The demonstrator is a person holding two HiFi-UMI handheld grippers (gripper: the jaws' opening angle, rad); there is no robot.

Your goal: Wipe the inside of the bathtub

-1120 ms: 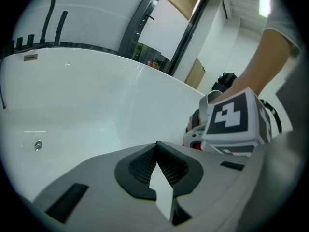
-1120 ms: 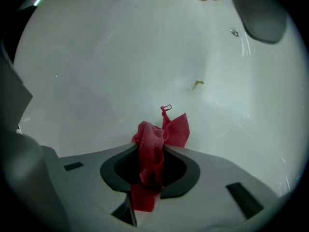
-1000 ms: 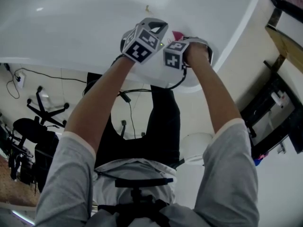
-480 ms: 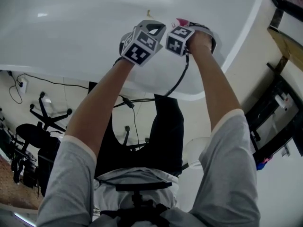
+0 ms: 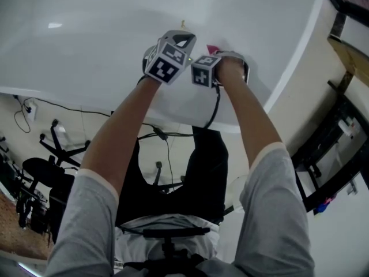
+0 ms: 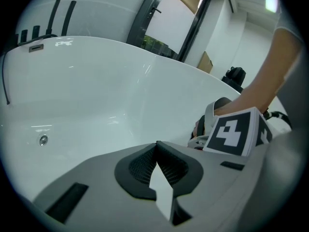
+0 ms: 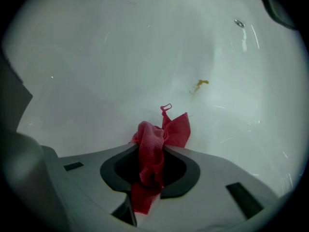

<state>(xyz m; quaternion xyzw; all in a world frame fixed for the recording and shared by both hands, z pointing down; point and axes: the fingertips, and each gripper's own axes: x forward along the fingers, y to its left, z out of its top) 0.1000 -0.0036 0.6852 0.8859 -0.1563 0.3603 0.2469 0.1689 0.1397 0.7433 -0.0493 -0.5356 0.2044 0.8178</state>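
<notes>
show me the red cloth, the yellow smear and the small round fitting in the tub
red cloth (image 7: 171, 132), right gripper view, on its upper fold
yellow smear (image 7: 200, 83), right gripper view, on its middle
round fitting (image 6: 43, 139), left gripper view, on its centre

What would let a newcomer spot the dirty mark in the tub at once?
Inside the white bathtub, find the red cloth clamped in the right gripper. Just beyond the cloth's tip, up and to the right, sits a small yellowish smudge: the only coloured stain on the white wall, unlike the silvery fitting farther up.
</notes>
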